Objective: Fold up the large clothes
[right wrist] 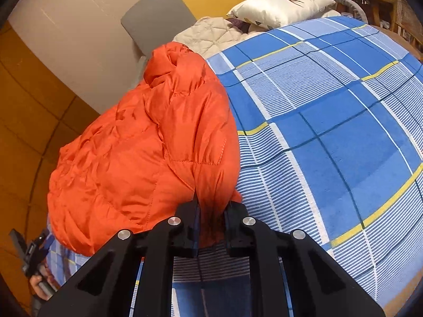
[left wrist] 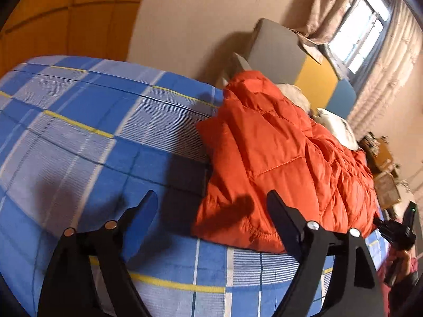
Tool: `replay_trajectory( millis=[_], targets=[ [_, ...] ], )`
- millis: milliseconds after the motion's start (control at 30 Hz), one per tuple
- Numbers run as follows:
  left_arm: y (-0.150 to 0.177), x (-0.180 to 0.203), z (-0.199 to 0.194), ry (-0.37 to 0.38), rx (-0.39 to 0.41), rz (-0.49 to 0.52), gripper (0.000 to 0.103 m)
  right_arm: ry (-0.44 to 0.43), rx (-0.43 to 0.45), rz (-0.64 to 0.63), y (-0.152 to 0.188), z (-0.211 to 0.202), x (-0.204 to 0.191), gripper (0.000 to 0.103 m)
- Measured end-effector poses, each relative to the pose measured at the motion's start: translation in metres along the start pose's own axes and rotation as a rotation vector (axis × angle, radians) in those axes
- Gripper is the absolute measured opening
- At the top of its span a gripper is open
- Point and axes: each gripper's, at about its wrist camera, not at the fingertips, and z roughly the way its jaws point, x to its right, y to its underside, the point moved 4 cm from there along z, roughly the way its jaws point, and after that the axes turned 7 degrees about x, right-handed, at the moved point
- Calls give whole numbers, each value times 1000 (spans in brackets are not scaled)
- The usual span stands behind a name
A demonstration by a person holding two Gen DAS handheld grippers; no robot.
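A bed covered by a blue, white and yellow checked sheet (left wrist: 87,137) is filling most of both views. A multicoloured padded headboard with grey, yellow and blue panels (left wrist: 314,79) is standing at the far end of the bed, below a curtained window (left wrist: 362,34).

A large orange quilted puffer jacket (right wrist: 148,153) is lying bunched on the sheet, running lengthwise along one side of the bed, with its hooded end pointing toward the headboard. A cream quilted blanket (right wrist: 208,35) is lying just beyond the hood, and a white square pillow with a dark printed motif (right wrist: 280,8) is resting beside the blanket.

The right gripper (right wrist: 211,227) is pinching a fold at the near edge of the jacket; its two black fingers are standing nearly together with orange fabric squeezed between them.

The left gripper (left wrist: 211,214) is hovering over the sheet with its fingers spread wide apart and holding nothing; the jacket's near corner is lying between and just ahead of the fingertips.
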Motion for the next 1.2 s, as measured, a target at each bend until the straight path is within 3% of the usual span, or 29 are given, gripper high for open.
replay_trajectory(
  millis=[33,100,167,267,600,767,833,900,967,1067,1200],
  targets=[
    [1,0,5,32,-19,-9,68,5,-2,0,0,1,-1,13],
    [3,1,17,100,-64,-17,33,14,-9,-3,-1,4,-2,13],
    [6,7,18,142,-70,-6,14,24,-14,-11,-4,8,-2,13],
    [9,10,8,181,-48,-25,8,26,-17,-19,-6,9,-1,13],
    [40,19,-58,204,-55,11,7,-10,-34,-65,3,-17,5,13],
    [64,16,-85,148,-81,11,9,-45,-46,-74,27,-40,15,13],
    [67,17,-91,98,-69,28,18,-50,-34,-75,31,-45,16,14],
    [62,12,-98,49,-40,12,40,-41,-18,-75,31,-48,16,20],
    [53,13,-110,3,20,4,51,-19,11,-78,27,-55,16,41],
    [39,28,-121,-28,78,43,51,51,106,-140,17,-78,4,56],
    [26,70,-119,-2,115,109,58,32,168,-272,20,-97,-39,57]
  ],
)
